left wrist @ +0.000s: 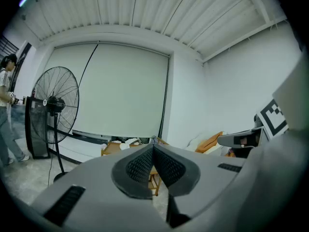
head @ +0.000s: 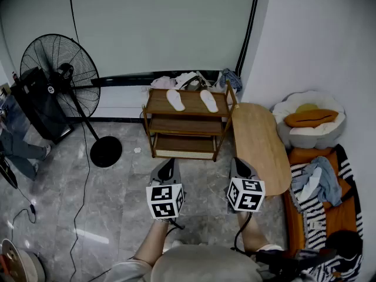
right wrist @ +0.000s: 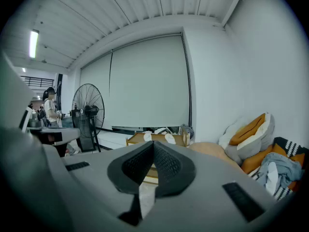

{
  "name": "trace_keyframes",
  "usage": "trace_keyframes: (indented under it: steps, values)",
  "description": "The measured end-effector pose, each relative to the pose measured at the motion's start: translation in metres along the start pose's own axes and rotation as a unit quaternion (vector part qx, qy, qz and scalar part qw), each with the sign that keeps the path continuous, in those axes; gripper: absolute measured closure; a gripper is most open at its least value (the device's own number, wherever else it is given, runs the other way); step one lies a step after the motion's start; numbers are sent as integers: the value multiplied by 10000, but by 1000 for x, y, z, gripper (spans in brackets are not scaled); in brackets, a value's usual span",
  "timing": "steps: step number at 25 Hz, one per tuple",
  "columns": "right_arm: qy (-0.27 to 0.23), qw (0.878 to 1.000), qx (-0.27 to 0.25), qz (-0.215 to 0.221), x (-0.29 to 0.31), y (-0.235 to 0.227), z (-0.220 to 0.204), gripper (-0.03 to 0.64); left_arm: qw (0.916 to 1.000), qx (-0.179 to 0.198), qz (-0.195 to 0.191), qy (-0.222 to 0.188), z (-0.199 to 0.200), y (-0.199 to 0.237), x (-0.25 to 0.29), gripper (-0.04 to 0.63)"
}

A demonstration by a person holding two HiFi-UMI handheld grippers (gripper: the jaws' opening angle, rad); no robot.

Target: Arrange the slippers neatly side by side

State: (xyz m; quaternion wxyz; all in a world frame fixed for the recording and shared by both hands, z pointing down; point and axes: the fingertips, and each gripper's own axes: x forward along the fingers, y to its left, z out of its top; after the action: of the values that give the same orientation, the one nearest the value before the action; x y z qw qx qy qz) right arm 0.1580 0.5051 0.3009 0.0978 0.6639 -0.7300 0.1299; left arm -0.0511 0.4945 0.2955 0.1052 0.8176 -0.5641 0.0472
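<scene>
Person (head: 16,141): at the far left edge of the head view, standing on the grey floor beside a dark cabinet.
Pedestal fan (head: 59,75): left of the rack. A small round label on its guard is too small to read.
Left gripper (head: 170,163): held low in front of the rack and empty. Its fingers (left wrist: 140,166) are pressed together at the tips.
Left marker cube (head: 164,200): black-and-white square patterns, with no legible words.
Left slipper (head: 175,99): white, lying flat on the top board of the rack. It is well apart from both grippers, beyond their tips.
Wooden rack (head: 188,125): three tiers, standing against the wall base.
Right slipper (head: 208,100): white, on the same top board beside the other one, with a gap between them. The two are slightly splayed.
Right gripper (head: 238,164): level with the left one and empty. Its fingers (right wrist: 168,164) are closed tip to tip.
Right marker cube (head: 245,194): square patterns only.
Oval table (head: 258,145): pale wood, just beside the rack's right end.
Cushions (head: 308,122): white and orange, by the right wall.
</scene>
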Motion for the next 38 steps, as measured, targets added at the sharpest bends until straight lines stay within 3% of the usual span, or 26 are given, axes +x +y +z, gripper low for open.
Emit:
trace_keyframes:
  steps: [12, 22, 38]
  values:
    - [-9, 9998, 150, 136, -8, 15, -5, 583, 10000, -14, -4, -9, -3, 5, -12, 578]
    - [147, 9994, 320, -7, 2, 38, -19, 583, 10000, 26, -65, 42, -8, 37, -16, 578]
    - [486, 9975, 468, -188, 34, 22, -36, 583, 9986, -149, -333, 375, -31, 40, 30, 578]
